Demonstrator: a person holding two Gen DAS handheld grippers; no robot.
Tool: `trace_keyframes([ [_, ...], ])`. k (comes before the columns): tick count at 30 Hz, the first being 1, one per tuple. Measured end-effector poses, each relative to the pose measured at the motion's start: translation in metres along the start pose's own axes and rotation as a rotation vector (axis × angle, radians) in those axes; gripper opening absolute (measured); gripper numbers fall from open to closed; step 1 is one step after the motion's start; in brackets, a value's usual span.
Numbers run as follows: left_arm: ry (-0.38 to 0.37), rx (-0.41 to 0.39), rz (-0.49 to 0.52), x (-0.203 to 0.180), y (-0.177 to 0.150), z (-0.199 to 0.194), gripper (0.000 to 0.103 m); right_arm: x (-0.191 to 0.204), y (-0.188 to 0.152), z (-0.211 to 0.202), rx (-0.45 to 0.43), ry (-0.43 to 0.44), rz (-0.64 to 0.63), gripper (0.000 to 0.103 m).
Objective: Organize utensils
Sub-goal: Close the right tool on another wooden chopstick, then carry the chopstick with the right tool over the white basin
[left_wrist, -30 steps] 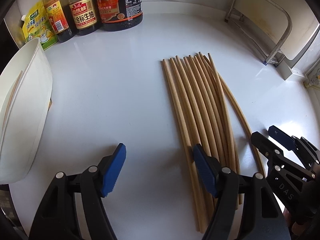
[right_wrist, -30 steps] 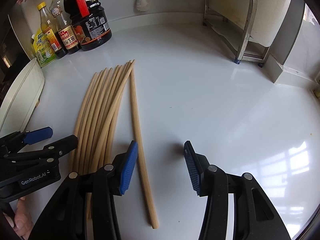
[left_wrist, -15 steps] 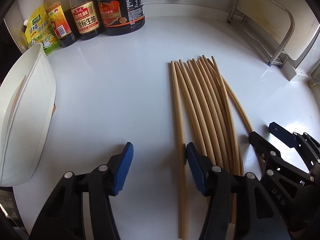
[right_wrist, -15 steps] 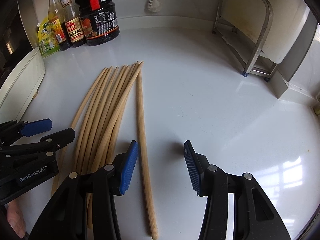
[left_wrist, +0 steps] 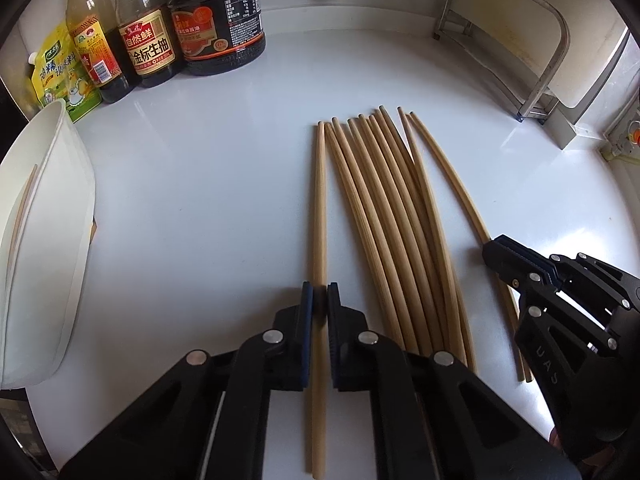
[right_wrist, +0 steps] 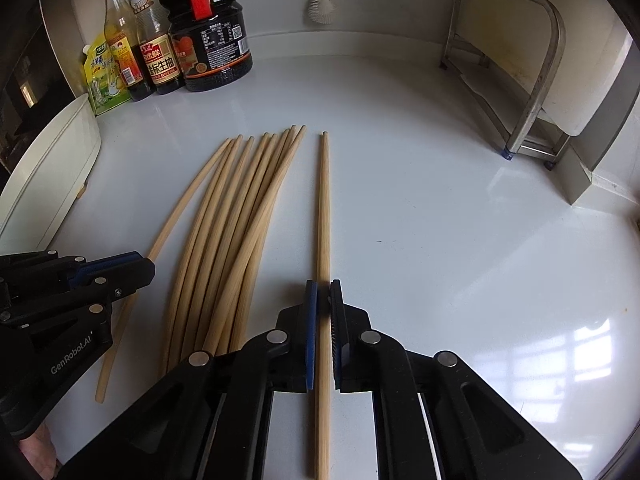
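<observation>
Several wooden chopsticks (left_wrist: 392, 220) lie side by side on the white counter (left_wrist: 200, 200). My left gripper (left_wrist: 320, 292) is shut on the leftmost chopstick (left_wrist: 320, 200), which lies slightly apart from the bundle. My right gripper (right_wrist: 323, 288) is shut on the rightmost chopstick (right_wrist: 323, 200), also apart from the bundle (right_wrist: 240, 220). Each gripper shows in the other's view: the right gripper (left_wrist: 494, 246) at the bundle's right edge, the left gripper (right_wrist: 146, 266) at its left edge. Both held chopsticks rest flat on the counter.
A white tub (left_wrist: 48, 240) at the left edge holds one chopstick (left_wrist: 24, 208). Sauce bottles (left_wrist: 216, 20) and a yellow pouch (left_wrist: 60, 72) stand at the back left. A metal rack (left_wrist: 520, 40) stands at the back right.
Both grippers have closed from open, each onto a single outer chopstick. Those two chopsticks now lie apart from the bundle.
</observation>
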State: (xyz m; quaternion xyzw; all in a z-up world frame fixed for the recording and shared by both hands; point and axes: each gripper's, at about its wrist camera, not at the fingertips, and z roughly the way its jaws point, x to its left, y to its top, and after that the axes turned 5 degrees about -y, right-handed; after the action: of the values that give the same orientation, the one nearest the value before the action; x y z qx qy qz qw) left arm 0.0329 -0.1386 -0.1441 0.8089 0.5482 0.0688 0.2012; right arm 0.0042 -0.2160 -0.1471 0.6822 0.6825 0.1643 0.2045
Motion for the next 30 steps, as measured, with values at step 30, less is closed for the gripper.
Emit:
trace_keyframes([
  [30,0.017,-0.163,-0.048,0.103,0.02,-0.135,0.008,0.07,0.058,-0.101,-0.118,0.141,0.036,0.006],
])
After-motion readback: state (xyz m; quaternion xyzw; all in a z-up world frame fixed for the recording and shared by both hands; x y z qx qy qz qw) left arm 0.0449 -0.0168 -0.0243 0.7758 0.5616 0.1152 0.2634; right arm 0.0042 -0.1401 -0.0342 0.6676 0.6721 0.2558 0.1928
